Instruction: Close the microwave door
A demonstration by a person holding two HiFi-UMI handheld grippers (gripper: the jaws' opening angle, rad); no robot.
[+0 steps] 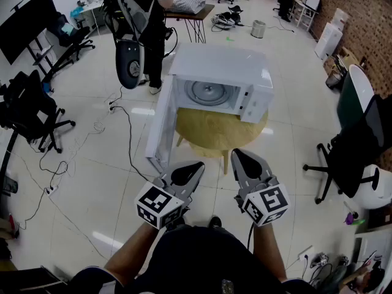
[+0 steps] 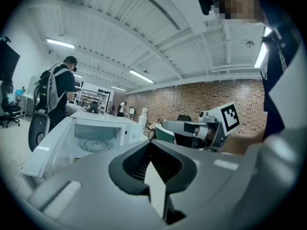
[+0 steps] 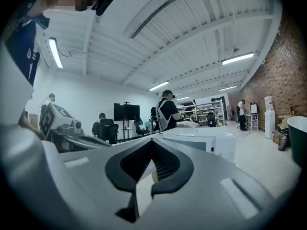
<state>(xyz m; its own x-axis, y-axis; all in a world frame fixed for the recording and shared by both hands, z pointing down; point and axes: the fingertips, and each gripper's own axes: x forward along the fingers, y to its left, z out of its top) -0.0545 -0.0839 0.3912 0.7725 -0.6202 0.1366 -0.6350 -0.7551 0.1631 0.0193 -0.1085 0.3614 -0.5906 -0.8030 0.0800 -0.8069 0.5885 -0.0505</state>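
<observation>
Jaws together and empty, the left hand-held gripper (image 1: 195, 167) and right hand-held gripper (image 1: 240, 158) hang short of the microwave (image 1: 220, 66); shoving its open door (image 1: 160, 118) hard could skid it along the worktop (image 1: 214, 133).

You have 2 tools: left tool (image 1: 191, 170), right tool (image 1: 240, 158). 1 microwave (image 1: 223, 63), 1 door (image 1: 160, 118), 1 glass plate (image 1: 210, 92) inside. 1 round desk (image 1: 214, 130). 1 person (image 1: 153, 17) standing behind. 1 black screen (image 1: 27, 23).

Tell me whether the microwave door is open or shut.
Open. The microwave door stands swung out wide to the left, and the glass turntable inside shows plainly.
</observation>
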